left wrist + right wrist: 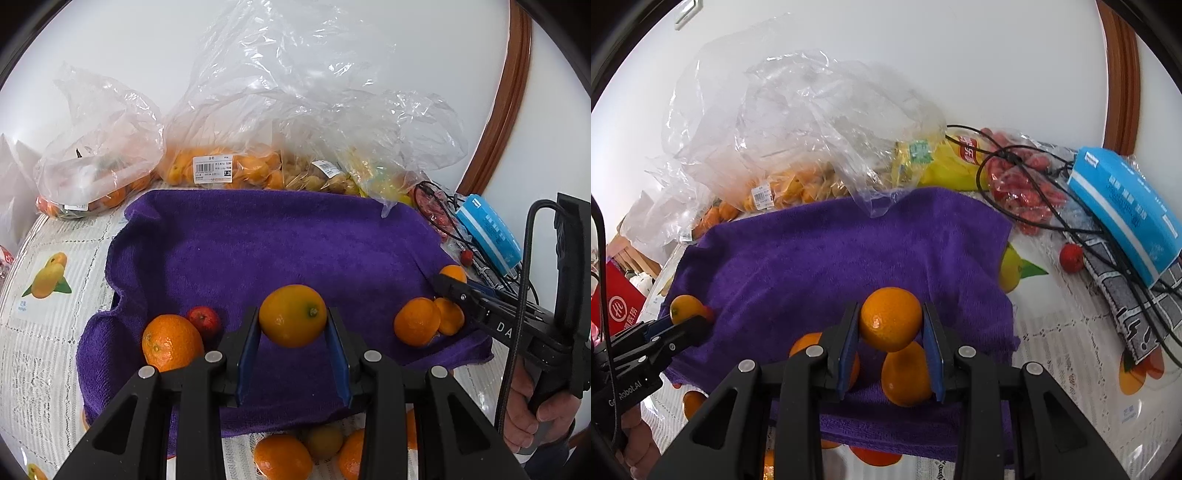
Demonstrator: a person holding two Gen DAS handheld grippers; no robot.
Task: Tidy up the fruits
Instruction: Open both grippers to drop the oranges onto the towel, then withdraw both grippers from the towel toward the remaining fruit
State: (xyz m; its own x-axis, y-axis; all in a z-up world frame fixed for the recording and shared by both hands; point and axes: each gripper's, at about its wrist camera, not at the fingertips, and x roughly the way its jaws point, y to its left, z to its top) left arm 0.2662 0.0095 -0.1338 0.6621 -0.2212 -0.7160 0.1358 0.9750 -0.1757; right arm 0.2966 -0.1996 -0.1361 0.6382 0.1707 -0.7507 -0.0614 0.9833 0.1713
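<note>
In the left wrist view my left gripper [292,325] is shut on a yellow-orange citrus [292,314], held just above the purple towel [277,243]. On the towel lie an orange [171,341] with a small red fruit [204,319] at the left, and two oranges [417,321] at the right. My right gripper [891,332] is shut on an orange [891,317], directly over another orange [907,374] on the towel [831,251]. Each gripper shows at the edge of the other's view, the right gripper [448,283] and the left gripper [689,320].
Clear plastic bags of fruit [221,166] line the back edge against the wall. A blue tissue pack [1123,206], black cables [1034,192] and a bag of red fruit [1027,192] lie to the right. Several loose oranges [282,456] sit on the tablecloth in front of the towel.
</note>
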